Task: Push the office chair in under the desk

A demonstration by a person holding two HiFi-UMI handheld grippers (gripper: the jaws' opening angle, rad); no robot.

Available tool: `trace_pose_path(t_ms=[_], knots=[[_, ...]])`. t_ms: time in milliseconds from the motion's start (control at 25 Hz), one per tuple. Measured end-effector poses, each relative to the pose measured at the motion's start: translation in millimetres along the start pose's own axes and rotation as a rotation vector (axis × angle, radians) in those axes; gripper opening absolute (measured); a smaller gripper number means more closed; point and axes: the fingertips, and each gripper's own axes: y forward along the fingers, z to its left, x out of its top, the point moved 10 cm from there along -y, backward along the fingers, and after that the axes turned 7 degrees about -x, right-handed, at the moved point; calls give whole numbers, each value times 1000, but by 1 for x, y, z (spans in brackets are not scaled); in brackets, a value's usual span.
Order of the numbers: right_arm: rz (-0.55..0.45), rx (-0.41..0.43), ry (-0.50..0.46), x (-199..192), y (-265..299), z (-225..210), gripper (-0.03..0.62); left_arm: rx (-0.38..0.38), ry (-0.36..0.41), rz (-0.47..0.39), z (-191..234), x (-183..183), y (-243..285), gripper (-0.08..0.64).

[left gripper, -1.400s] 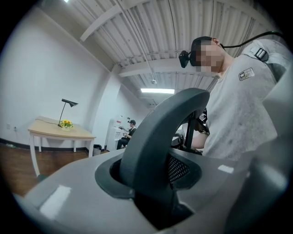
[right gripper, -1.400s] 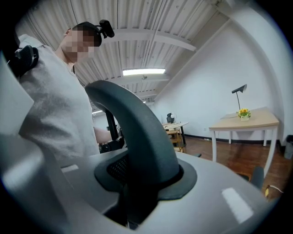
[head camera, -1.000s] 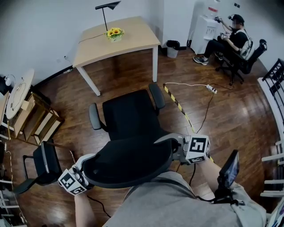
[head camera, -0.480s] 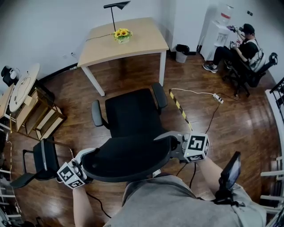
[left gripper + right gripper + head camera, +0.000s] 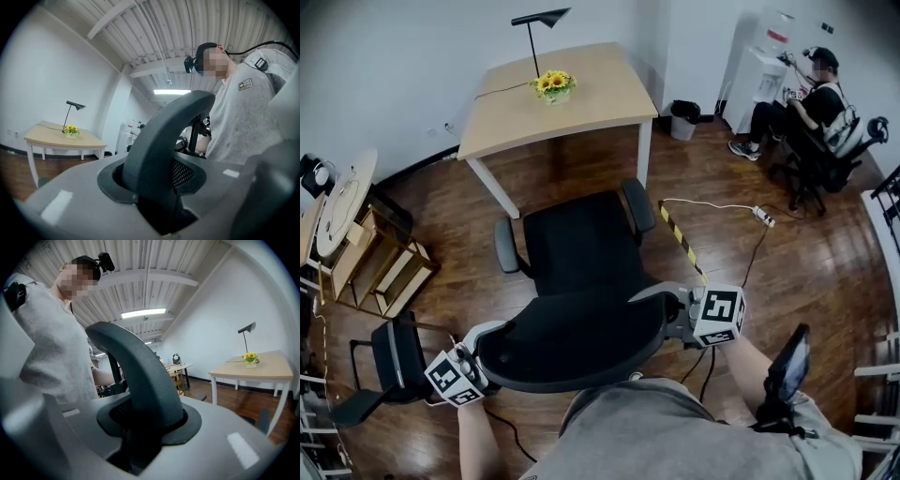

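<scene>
Black mesh fills the nearest part of the head view: the backrest (image 5: pixel 572 345) of the chair (image 5: pixel 572 281), with the left gripper (image 5: pixel 478 349) clamped on its left end and the right gripper (image 5: pixel 667 309) on its right end. Each gripper view shows the dark rim rising from between the jaws, which stand partly closed and pressed on it, so both have a firm hold of the frame. Beyond the backrest the seat (image 5: pixel 579 239) faces the desk (image 5: pixel 581 98). The chair stands on the floor (image 5: pixel 572 164) short of the desk's near edge, bare wood between them, and none of it is under the top yet. I judge the push to be mid-way. The next move calls for both grippers to press forward evenly, so the chair rolls straight between the two near legs. The right armrest (image 5: pixel 637 204) looks close to the line of the right leg, so a slight steer left may help. Striped tape (image 5: pixel 680 234) and a white cable (image 5: pixel 712 203) lie just right of the chair, best avoided. Farthest, flowers (image 5: pixel 553 84) and a lamp (image 5: pixel 539 19) stand at the desk's far edge.
</scene>
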Motion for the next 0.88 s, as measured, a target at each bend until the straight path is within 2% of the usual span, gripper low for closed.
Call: trace_pose_path(t_ms=[640,880], knots=[[34,-51,21,33,31,-111,149,-59,4,14,128,28,34,162],[33,-49,21,44,41,-146,150,-59,0,13,163,35,43,161]])
